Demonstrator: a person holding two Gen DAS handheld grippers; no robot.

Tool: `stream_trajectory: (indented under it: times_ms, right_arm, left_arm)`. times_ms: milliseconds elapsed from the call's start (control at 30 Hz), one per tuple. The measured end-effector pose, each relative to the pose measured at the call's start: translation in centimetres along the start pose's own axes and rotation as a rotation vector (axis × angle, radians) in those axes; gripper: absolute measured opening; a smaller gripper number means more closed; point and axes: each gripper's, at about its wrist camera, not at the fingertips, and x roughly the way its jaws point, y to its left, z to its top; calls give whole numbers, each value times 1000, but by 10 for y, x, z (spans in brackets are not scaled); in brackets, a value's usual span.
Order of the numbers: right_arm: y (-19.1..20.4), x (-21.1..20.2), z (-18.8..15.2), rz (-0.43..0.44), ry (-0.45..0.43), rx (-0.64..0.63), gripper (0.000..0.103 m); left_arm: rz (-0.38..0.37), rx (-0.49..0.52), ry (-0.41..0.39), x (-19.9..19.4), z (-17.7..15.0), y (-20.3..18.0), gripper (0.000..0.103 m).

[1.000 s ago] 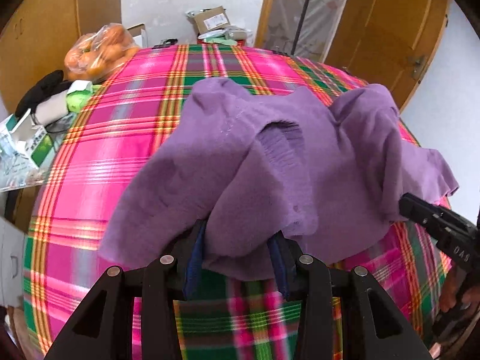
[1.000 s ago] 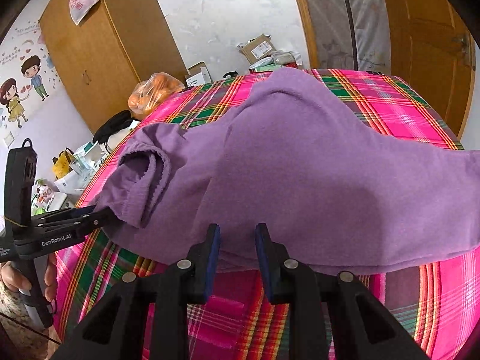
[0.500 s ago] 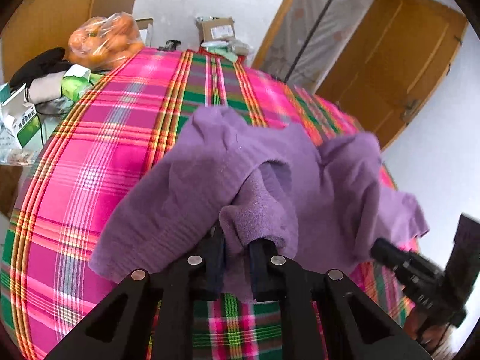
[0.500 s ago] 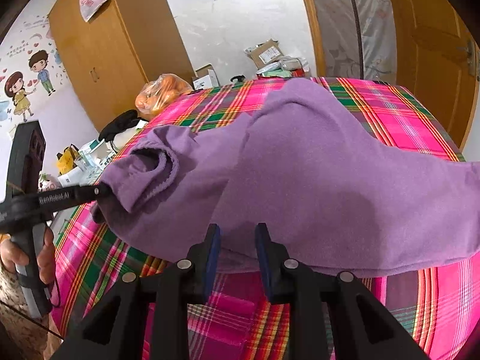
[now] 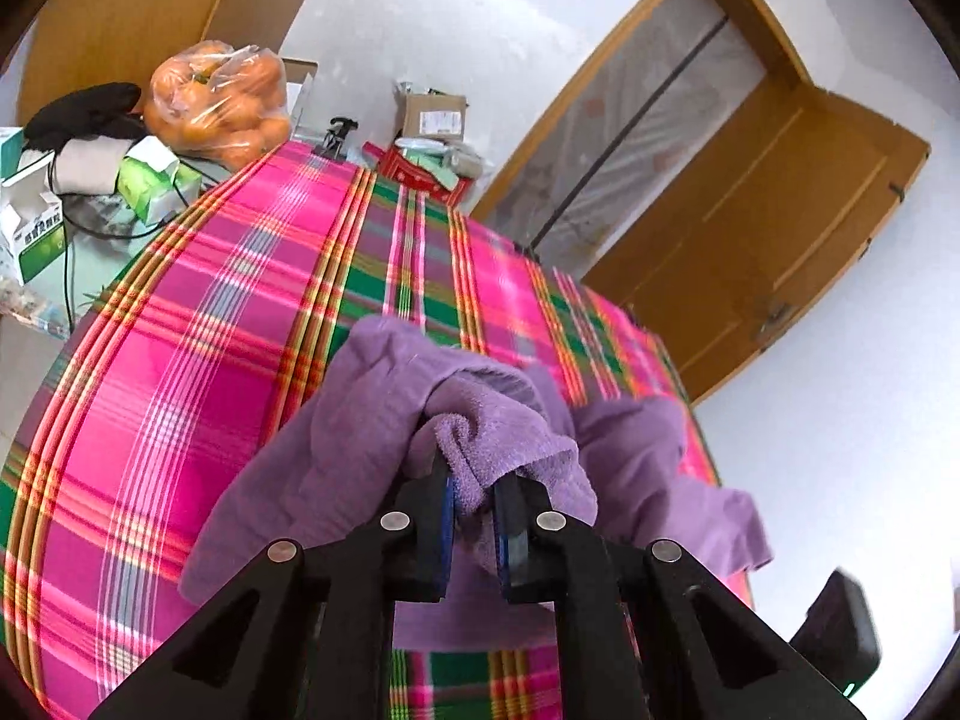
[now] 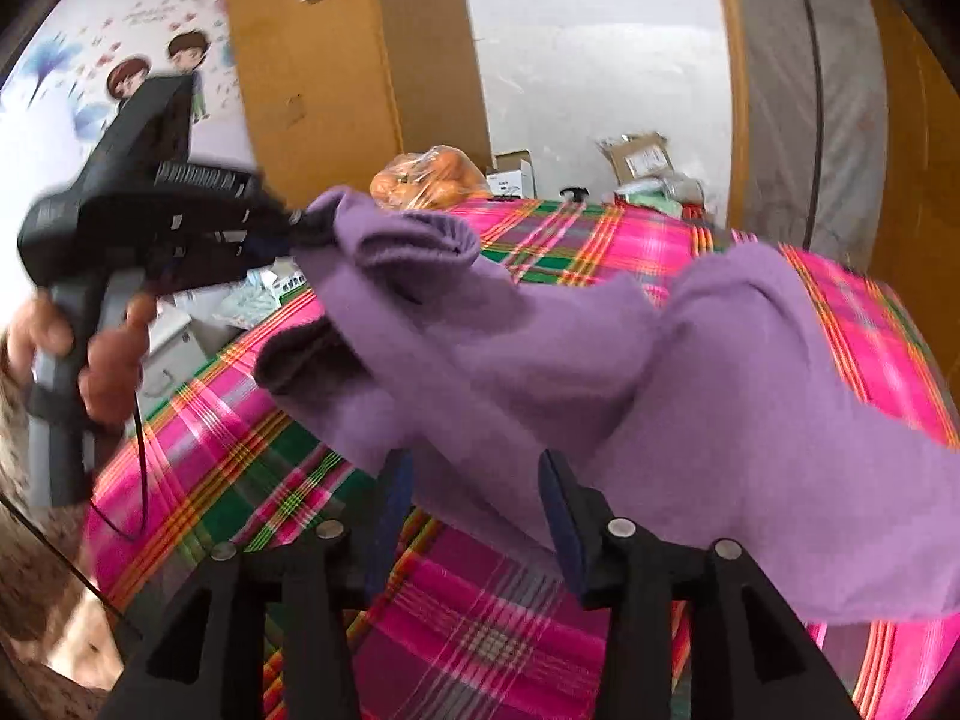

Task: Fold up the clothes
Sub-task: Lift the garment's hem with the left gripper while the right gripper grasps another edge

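A pink, green and yellow plaid cloth (image 5: 198,324) covers the tabletop. Past the far edge sit a clear bag of oranges (image 5: 219,102), a cardboard box (image 5: 432,114) and a red packet (image 5: 420,171). Off the left edge lie small green-and-white boxes (image 5: 36,228) and a black garment (image 5: 84,114). A wooden wardrobe (image 6: 312,54) stands against the white wall, with cartoon stickers (image 6: 126,78) on the wall beside it. A wooden door (image 5: 762,240) stands open on the right next to a plastic-covered doorway (image 5: 612,138).

A purple sweater (image 6: 540,354) lies bunched toward the near right of the tabletop, part of it lifted clear of the cloth.

The left gripper (image 5: 474,516) has its fingers (image 5: 441,510) closed on a thick roll of the sweater's edge, raised above the tabletop. In the right wrist view a hand (image 6: 90,354) holds this gripper's handle out level at the near left corner, fabric hanging from its tip.

The right gripper (image 6: 474,516) sits low near the near edge with its fingers (image 6: 564,516) spread wide. The sweater's lower edge hangs between them, and neither finger visibly presses it.
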Motion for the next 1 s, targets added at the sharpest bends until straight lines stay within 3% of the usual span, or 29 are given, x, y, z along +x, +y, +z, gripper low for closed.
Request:
stream_trajectory:
  times_ms: [367,833,1000]
  right_arm:
    - [15,28,7,-222,25,-155,46]
    - [17,49,-3,-267,95,-247,46]
    - [12,51,-1,-296,93,-221,46]
  left_arm:
    - [16,-49,-85,-13,21,11,11]
    - [40,-84,-185,-24,53,22,10]
    - [53,-109,-200,-26,58,32,11]
